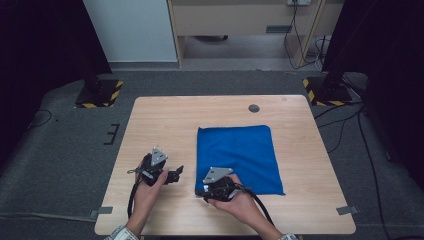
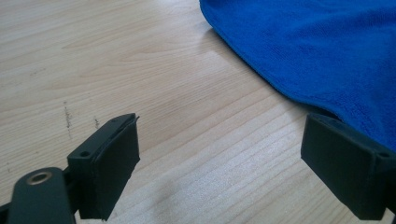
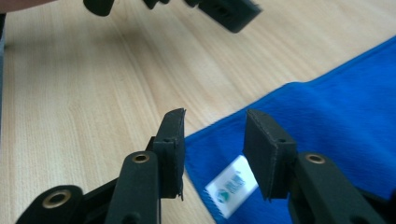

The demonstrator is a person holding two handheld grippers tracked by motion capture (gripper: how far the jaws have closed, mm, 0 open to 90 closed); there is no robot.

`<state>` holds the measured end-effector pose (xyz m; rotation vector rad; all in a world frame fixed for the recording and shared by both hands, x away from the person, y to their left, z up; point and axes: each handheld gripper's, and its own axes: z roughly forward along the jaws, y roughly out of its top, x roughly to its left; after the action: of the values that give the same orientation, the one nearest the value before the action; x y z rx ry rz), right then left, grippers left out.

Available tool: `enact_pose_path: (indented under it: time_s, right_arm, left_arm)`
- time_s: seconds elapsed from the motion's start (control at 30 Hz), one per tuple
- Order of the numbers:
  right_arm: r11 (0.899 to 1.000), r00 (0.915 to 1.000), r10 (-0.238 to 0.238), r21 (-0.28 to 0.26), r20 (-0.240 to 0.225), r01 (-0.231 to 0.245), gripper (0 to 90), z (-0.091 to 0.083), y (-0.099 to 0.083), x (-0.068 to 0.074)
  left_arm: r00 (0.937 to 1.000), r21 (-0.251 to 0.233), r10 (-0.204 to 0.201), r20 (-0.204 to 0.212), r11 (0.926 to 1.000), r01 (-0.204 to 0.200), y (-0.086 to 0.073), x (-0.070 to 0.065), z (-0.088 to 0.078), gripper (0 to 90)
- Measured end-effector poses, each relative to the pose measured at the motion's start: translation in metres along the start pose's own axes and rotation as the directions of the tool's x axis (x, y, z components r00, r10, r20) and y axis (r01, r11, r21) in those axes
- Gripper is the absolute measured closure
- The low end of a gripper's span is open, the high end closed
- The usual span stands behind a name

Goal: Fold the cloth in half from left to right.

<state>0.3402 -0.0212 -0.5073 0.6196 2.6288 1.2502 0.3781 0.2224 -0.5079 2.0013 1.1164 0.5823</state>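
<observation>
The right tongs (image 3: pixel 212 154) are hovering half-open, empty, straddling the blue cloth's (image 1: pixel 237 155) near corner and white label (image 3: pixel 231 186); the left tongs (image 2: pixel 219 168) are gaping wide, empty, cloth edge just rightward.

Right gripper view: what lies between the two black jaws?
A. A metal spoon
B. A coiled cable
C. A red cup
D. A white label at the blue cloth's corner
D: the white label sits on the blue cloth corner, in the gap between the open jaws.

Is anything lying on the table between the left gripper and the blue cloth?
Nothing: the high view shows bare wood between the left gripper and the blue cloth.
</observation>
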Motion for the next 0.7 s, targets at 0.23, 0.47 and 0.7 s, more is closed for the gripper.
enact_pose_path:
  time_s: [0.23,0.47,0.7]
  right_arm:
    - [0.999,0.9999,0.012,0.049,0.002,-0.012,37.4,0.02,-0.005,0.009]
    - [0.998,0.9992,0.017,0.064,0.036,-0.019,40.6,0.026,-0.01,0.005]
    - [0.999,0.9976,0.027,0.035,0.064,-0.029,63.2,0.023,-0.015,-0.001]
  left_arm:
    - [1.0,0.007,-0.002,0.006,1.0,0.002,0.0,0.0,0.001,11.1]
    - [0.9998,0.003,-0.001,0.02,1.0,0.001,0.0,-0.001,0.001,11.5]
    - [0.9996,0.009,0.0,0.028,1.0,0.0,-0.001,-0.002,0.002,11.7]
